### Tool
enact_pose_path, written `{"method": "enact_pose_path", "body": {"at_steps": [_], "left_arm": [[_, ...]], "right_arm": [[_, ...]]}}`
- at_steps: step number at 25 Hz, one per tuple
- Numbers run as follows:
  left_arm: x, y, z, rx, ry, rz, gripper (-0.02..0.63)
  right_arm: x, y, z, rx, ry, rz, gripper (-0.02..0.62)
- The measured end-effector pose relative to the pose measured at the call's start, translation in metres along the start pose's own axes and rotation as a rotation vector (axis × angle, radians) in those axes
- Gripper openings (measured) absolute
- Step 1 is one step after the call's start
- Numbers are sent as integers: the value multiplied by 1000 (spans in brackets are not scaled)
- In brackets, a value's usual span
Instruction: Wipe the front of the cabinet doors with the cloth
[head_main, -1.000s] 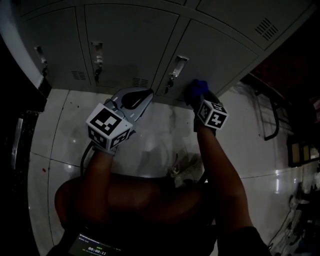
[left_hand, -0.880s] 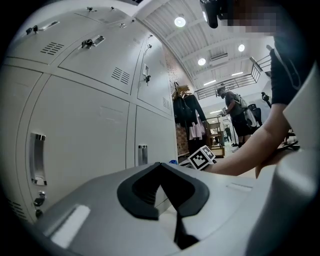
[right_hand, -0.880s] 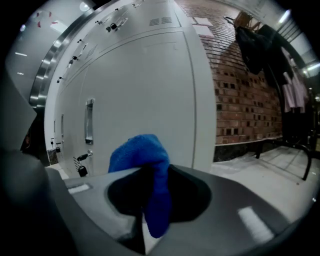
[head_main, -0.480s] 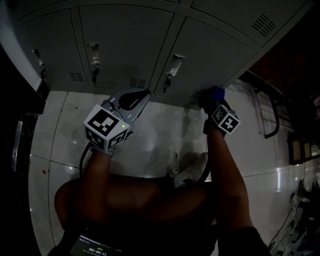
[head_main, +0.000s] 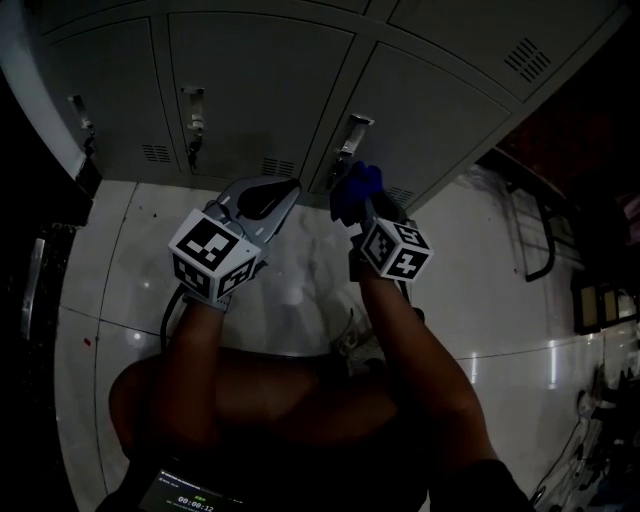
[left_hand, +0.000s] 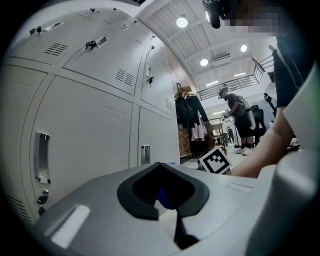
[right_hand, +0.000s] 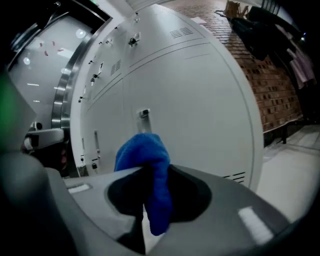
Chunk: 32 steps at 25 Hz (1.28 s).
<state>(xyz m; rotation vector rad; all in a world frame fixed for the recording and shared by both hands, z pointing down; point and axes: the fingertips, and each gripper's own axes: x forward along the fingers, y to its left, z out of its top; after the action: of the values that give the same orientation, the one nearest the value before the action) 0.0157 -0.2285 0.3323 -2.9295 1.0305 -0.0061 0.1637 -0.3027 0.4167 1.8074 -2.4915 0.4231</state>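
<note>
The cloth (right_hand: 147, 170) is showing bright blue against the pale grey cabinet doors (head_main: 260, 80). The left gripper (head_main: 270, 195) and the right gripper (head_main: 365, 210) are both wearing light grey shells with black linings round the jaws, and their cubes (head_main: 215, 255) are carrying black-and-white square markers. The floor (head_main: 300, 290) is gleaming white in large tiles with thin dark joints. A wall (right_hand: 280, 95) beside the doors is showing reddish-brown brick
</note>
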Motion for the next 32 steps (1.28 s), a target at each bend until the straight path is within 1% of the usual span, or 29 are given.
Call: {"method": "enact_pose_path", "body": {"at_steps": [3, 7, 11, 14, 17, 19, 20, 23, 27, 28, 30, 32], "left_arm": [[-2, 3, 2, -3, -10, 10, 0], [-2, 4, 1, -11, -7, 15, 0], [1, 3, -2, -7, -1, 11, 0], [1, 6, 0, -10, -10, 12, 0], [1, 7, -2, -11, -4, 12, 0], [2, 5, -3, -13, 4, 12, 0], [3, 3, -3, -16, 8, 12, 0], [3, 1, -3, -13, 12, 9, 0], [2, 1, -4, -8, 8, 5, 0], [1, 1, -4, -10, 8, 7, 0], [1, 0, -2, -16, 8, 9, 0], [0, 0, -1, -15, 5, 8, 0]], "right_arm": [[15, 41, -23, -5, 42, 78, 77], [39, 60, -50, -31, 100, 112, 77], [56, 56, -62, -79, 124, 106, 77], [62, 38, -62, -72, 124, 81, 77], [63, 22, -59, -91, 123, 55, 77], [61, 11, -60, -79, 130, 29, 77], [60, 3, -61, -53, 132, 6, 77], [51, -36, -62, 33, 123, -87, 77], [33, -80, -53, 46, 106, -174, 77], [28, -90, -51, 63, 100, -198, 77], [17, -111, -49, 129, 84, -250, 77], [6, -135, -45, 155, 68, -301, 77]]}}
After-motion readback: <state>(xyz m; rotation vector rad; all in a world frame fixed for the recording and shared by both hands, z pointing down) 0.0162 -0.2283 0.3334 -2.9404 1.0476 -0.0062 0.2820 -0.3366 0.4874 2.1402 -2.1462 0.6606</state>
